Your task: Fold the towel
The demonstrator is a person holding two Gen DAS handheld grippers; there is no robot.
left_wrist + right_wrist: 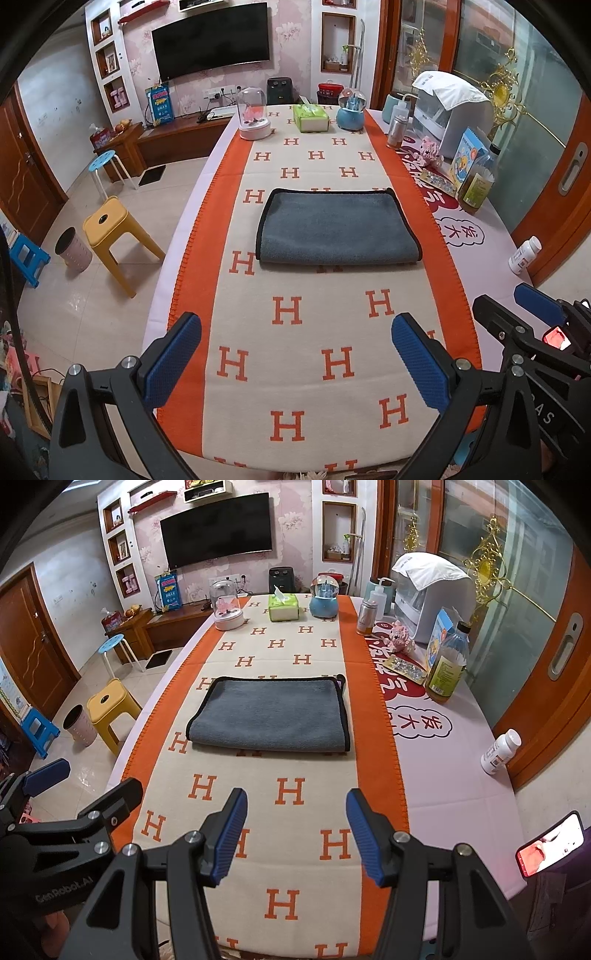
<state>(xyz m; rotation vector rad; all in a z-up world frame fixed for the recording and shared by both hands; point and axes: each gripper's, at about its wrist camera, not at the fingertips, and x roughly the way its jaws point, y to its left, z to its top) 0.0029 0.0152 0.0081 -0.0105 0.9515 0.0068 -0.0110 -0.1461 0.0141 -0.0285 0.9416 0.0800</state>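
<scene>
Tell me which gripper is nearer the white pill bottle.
Right. The white pill bottle stands ahead and to the right of the right gripper; the left gripper sits further left, with the right gripper between it and the bottle.

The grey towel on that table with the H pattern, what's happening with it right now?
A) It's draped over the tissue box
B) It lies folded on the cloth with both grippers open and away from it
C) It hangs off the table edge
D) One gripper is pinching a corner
B: the grey towel lies folded flat on the H-patterned cloth, while the left gripper and right gripper are open, short of it.
</scene>
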